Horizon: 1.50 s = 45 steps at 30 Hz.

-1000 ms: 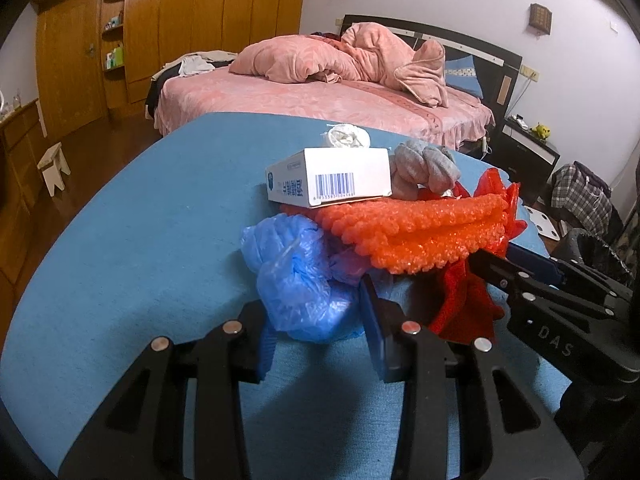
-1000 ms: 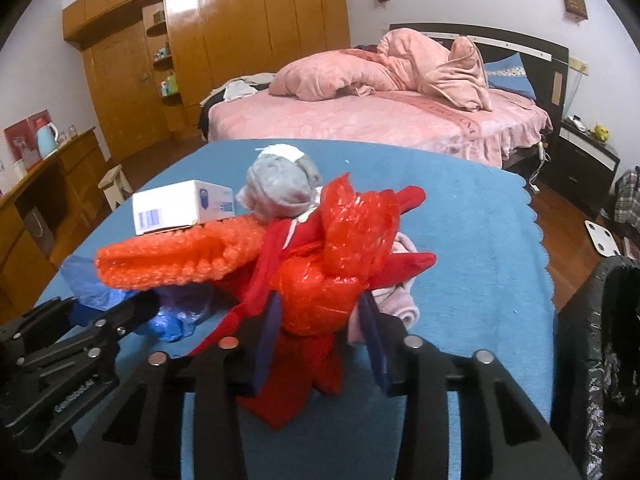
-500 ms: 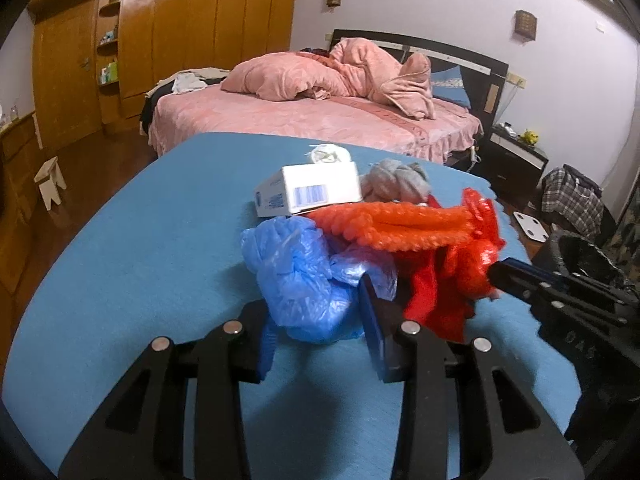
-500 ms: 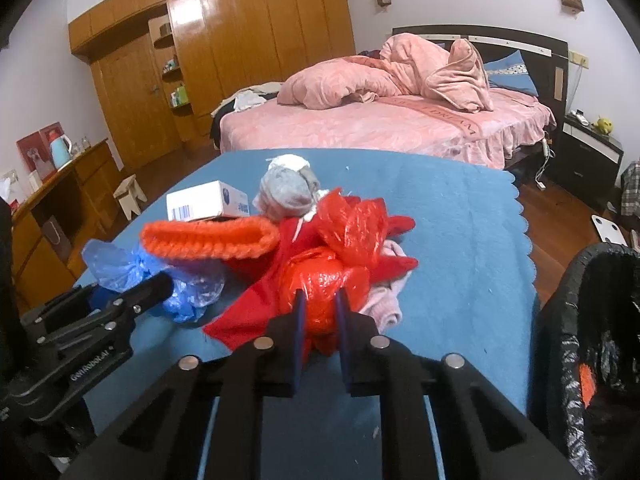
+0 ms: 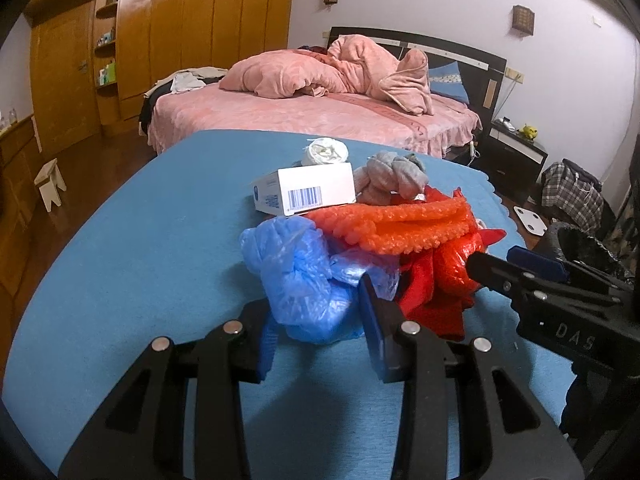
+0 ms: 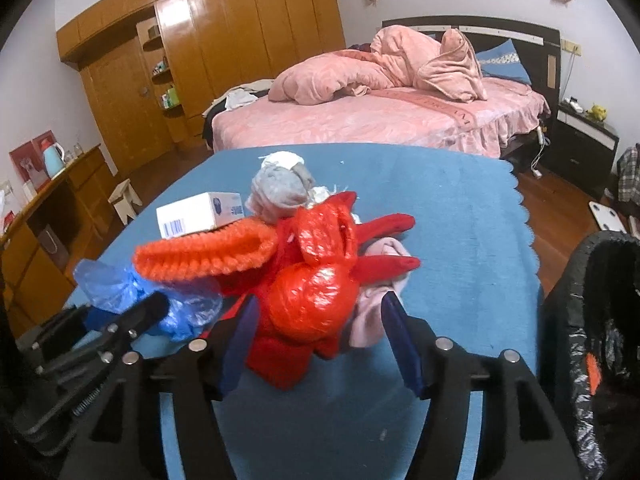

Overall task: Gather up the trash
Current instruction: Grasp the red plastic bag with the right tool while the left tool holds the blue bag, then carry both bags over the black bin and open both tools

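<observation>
A heap of trash lies on the blue-covered table [image 5: 140,260]. It holds a blue plastic bag [image 5: 304,280], an orange knobbly net [image 5: 400,224], a red plastic bag [image 6: 316,292], a white barcoded box [image 5: 308,194], a grey sock ball [image 5: 390,176] and a white wad [image 5: 326,151]. My left gripper [image 5: 316,304] is shut on the blue bag's near end, which still rests on the table. My right gripper [image 6: 318,308] has its jaws opening wide. The red bag sits between them and the pads stand clear of it.
A black-lined trash bin [image 6: 592,320] stands off the table's right edge, close beside my right gripper. A pink cloth [image 6: 380,308] lies under the red bag. Beyond the table are a pink bed [image 5: 320,120], a wooden wardrobe and a small stool [image 5: 50,184].
My right gripper's jaws closed almost fully on the red bag half a second ago and now stand wide apart around it. The left gripper has stayed on the blue bag.
</observation>
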Each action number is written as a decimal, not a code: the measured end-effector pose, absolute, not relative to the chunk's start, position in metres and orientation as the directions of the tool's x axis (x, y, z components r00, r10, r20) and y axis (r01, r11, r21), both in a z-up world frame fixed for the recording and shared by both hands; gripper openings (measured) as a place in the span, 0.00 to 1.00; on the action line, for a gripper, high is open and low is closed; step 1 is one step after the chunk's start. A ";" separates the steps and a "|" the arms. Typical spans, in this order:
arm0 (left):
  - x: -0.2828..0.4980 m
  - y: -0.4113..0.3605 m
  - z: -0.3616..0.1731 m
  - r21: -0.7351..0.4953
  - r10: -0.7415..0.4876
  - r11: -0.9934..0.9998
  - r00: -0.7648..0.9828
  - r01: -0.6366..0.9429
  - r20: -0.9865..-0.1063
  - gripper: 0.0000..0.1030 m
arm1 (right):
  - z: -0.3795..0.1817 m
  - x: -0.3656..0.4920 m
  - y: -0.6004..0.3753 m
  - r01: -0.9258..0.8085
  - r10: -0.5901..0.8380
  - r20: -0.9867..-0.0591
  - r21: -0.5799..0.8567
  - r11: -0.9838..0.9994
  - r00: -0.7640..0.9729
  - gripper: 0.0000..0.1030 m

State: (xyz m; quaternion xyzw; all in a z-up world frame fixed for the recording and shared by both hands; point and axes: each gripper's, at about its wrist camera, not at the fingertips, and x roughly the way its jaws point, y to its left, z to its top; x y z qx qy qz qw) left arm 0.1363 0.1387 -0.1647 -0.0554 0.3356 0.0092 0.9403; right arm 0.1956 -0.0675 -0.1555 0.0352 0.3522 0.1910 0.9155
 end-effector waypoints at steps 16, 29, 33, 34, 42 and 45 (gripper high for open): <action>0.133 0.139 -0.163 -0.104 -0.033 0.994 0.781 -0.042 -0.624 0.35 | -0.165 0.204 -0.058 -0.359 0.387 -0.658 0.185 0.915 0.645 0.41; 0.105 0.108 -0.129 -0.118 -0.126 0.990 0.820 0.072 -0.559 0.35 | -0.131 0.169 -0.095 -0.362 0.413 -0.594 0.211 0.908 0.690 0.41; 0.102 0.097 -0.123 -0.120 -0.149 0.988 0.823 0.099 -0.547 0.35 | -0.128 0.163 -0.109 -0.349 0.402 -0.588 0.208 0.914 0.702 0.41; 0.102 0.094 -0.123 -0.121 -0.155 0.987 0.823 0.106 -0.546 0.35 | -0.128 0.161 -0.112 -0.345 0.398 -0.587 0.206 0.916 0.705 0.41; 0.096 0.079 -0.114 -0.124 -0.193 0.981 0.825 0.150 -0.531 0.35 | -0.116 0.147 -0.140 -0.325 0.399 -0.554 0.232 0.917 0.731 0.41; 0.094 0.072 -0.110 -0.124 -0.209 0.978 0.826 0.169 -0.524 0.35 | -0.109 0.142 -0.147 -0.309 0.379 -0.543 0.220 0.925 0.749 0.41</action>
